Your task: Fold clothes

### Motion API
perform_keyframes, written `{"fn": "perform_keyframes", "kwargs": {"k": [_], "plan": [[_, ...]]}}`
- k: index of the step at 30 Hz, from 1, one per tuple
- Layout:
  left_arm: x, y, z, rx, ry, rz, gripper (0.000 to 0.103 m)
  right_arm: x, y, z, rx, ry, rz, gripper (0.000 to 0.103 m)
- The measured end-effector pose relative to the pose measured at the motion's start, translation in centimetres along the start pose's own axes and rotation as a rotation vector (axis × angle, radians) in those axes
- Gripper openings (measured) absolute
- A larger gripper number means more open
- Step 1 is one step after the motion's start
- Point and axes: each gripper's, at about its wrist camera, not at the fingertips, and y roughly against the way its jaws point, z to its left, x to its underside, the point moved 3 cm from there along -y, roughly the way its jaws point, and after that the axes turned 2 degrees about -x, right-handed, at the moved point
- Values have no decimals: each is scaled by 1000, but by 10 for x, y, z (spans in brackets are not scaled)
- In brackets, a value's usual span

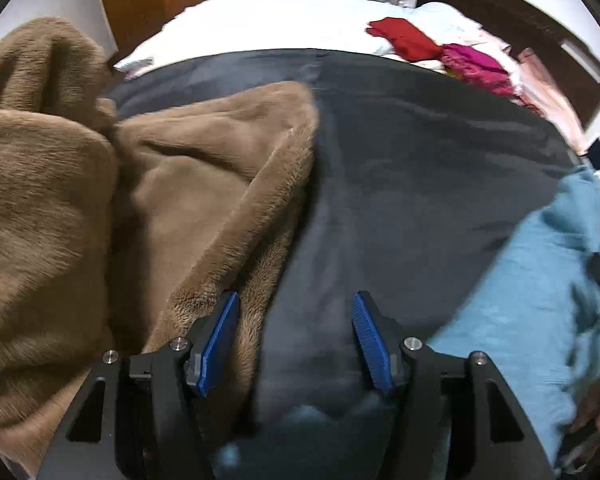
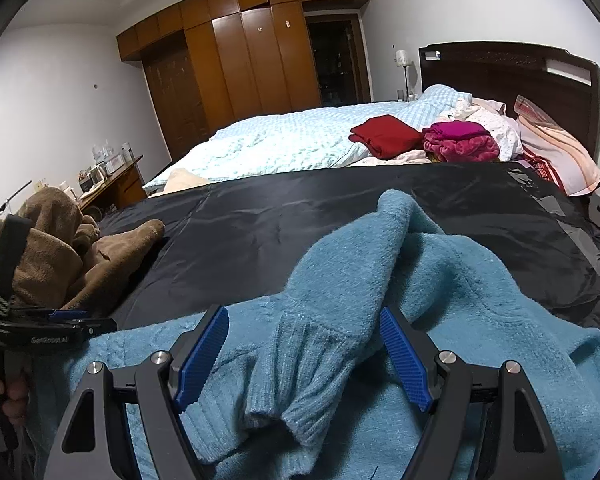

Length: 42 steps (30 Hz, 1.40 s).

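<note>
Right wrist view looks down on a light blue sweater (image 2: pixel 380 280) lying rumpled on a black sheet (image 2: pixel 280 220) spread over the near part of the bed, its ribbed sleeve cuff (image 2: pixel 296 384) resting between the fingers of the right gripper (image 2: pixel 304 356); the jaws stand wide apart and clamp nothing, the blue pads well clear of the cuff on both sides. At the left edge the left gripper (image 2: pixel 60 316) shows side-on, with white lettering on its black body that seems to read "GenRobot.AI", though it is small and partly blurred. Left wrist view shows the left gripper (image 1: pixel 296 344) equally wide open over bare black sheet (image 1: pixel 420 160), holding nothing, with a brown fleece garment (image 1: pixel 140 180) heaped just beside its left finger; the sweater (image 1: pixel 540 280) there is motion-blurred and cut off at the right edge. Beyond the sheet lie folded red (image 2: pixel 384 136) and magenta (image 2: pixel 460 140) clothes.
</note>
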Motion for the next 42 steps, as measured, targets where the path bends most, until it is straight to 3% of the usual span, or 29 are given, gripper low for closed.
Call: {"fn": "perform_keyframes", "kwargs": {"k": [5, 8, 10, 12, 14, 20, 23, 32, 40, 42], "plan": [[0, -5, 26, -88, 34, 13, 59, 1, 0, -1, 2, -8, -1, 80], [4, 2, 50, -125, 69, 8, 44, 1, 1, -3, 2, -17, 0, 80], [8, 9, 68, -120, 99, 5, 25, 1, 2, -3, 2, -18, -1, 80], [12, 17, 88, -109, 133, 2, 13, 1, 3, -2, 1, -12, -5, 80], [18, 25, 108, -92, 172, 0, 11, 0, 4, -2, 1, -7, -9, 80], [46, 27, 170, -201, 259, 9, 10, 0, 4, -4, 4, -17, -6, 80], [61, 35, 191, -182, 310, 10, 10, 0, 4, -6, 4, -27, -7, 80], [112, 53, 258, -244, 417, 24, 10, -2, 1, -7, 5, -30, -3, 80], [144, 69, 300, -367, 473, 31, 10, 0, 3, -5, 10, -26, -7, 80], [153, 73, 304, -365, 487, 24, 10, 0, 2, -6, 10, -30, -6, 80]]}}
